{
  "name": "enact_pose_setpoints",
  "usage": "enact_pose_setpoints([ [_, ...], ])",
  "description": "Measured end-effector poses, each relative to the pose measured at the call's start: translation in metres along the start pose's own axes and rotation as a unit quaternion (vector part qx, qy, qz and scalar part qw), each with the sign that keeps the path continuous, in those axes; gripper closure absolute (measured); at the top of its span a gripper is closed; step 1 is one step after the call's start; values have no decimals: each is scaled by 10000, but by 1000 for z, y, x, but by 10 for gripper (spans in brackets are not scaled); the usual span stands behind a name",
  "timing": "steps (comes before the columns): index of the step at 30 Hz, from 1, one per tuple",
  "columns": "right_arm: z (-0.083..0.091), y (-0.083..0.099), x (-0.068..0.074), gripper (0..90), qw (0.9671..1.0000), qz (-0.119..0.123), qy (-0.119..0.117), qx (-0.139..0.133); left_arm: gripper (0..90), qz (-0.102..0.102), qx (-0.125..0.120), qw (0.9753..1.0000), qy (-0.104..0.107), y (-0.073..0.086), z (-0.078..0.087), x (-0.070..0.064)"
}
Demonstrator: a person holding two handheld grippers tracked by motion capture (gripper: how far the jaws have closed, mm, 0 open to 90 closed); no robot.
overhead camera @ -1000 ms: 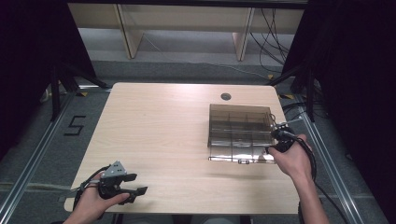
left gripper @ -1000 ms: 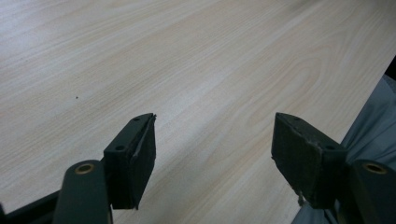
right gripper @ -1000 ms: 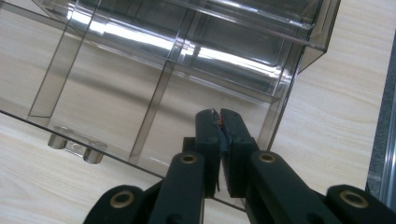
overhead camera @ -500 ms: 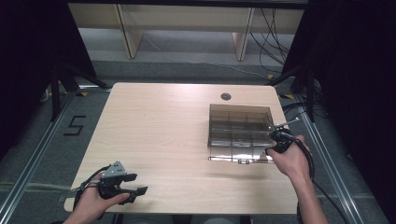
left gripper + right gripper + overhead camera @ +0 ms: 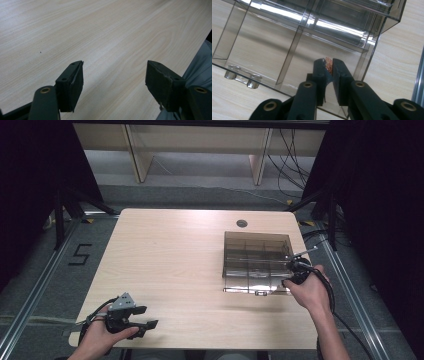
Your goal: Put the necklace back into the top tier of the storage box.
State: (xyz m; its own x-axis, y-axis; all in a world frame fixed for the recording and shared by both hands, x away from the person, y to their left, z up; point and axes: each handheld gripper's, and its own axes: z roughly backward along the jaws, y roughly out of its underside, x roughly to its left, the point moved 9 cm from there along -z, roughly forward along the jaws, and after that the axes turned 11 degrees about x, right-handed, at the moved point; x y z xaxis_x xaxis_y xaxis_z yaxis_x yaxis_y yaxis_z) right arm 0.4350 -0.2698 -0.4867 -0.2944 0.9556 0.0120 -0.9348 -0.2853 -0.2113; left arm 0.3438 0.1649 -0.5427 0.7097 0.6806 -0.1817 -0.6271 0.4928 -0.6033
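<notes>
A smoky clear plastic box (image 5: 256, 251) with several open compartments stands on the right side of the wooden table (image 5: 170, 250). My right gripper (image 5: 294, 270) hovers at the box's near right corner. In the right gripper view the box (image 5: 287, 37) lies just beyond the right gripper (image 5: 328, 67), which is shut on a small copper-coloured grainy piece (image 5: 328, 64) held over a corner compartment. My left gripper (image 5: 145, 326) rests open near the table's front left edge. In its own view the left gripper (image 5: 114, 77) has nothing between its jaws, just bare table (image 5: 100, 32).
A round cable hole (image 5: 242, 223) sits in the table behind the box. Clear knobs (image 5: 239, 76) stick out from the box's near wall. Grey cloth of the person's clothing (image 5: 200, 67) is at the table edge beside the left gripper. Metal rails (image 5: 350, 285) run along the table's sides.
</notes>
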Motion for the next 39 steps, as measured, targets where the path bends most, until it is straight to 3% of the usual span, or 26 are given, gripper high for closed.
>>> enact_pose_setpoints([
  [1,-1,-1,-2,806,9999,96,50,-60,306,0,9,10000,-6,0,0,0],
  [2,2,0,1,804,10000,-30,-14,-13,305,0,9,10000,-6,0,0,0],
  [4,3,0,1,800,10000,-57,1,-3,306,-3,8,10000,-3,0,0,0],
  [9,8,2,1,769,10000,2,-10,-22,306,-10,14,10000,-4,0,0,0],
  [13,12,3,1,741,10000,-14,-11,-44,306,134,-41,9999,47,-1,-1,-2],
  [15,13,5,-1,705,9999,76,17,-89,306,62,-5,10000,-7,0,0,0],
  [16,15,7,3,698,9999,-125,-86,-30,306,3,-23,10000,-11,0,0,0],
  [18,18,8,-1,684,10000,-13,-18,-65,306,9,-32,10000,-7,-1,0,0],
  [21,23,10,-2,669,9999,-62,-33,-103,306,2,-32,10000,-6,-1,0,0],
  [26,31,19,-13,635,9996,-225,-17,-146,306,-56,10,10000,-30,0,1,1],
  [28,33,24,-21,628,9995,-246,1,-174,306,10,-36,10000,-4,-1,0,0],
  [29,33,26,-23,627,9992,-356,-31,-155,306,0,-31,10000,-5,-1,0,0],
  [30,32,27,-28,627,9992,-346,23,-194,306,93,5,10000,14,0,0,-1],
  [36,28,38,-46,617,9985,-495,-64,-236,306,-52,46,10000,-11,1,1,1],
  [39,26,43,-55,613,9980,-585,-67,-216,306,-6,-1,10000,-7,0,1,0],
])
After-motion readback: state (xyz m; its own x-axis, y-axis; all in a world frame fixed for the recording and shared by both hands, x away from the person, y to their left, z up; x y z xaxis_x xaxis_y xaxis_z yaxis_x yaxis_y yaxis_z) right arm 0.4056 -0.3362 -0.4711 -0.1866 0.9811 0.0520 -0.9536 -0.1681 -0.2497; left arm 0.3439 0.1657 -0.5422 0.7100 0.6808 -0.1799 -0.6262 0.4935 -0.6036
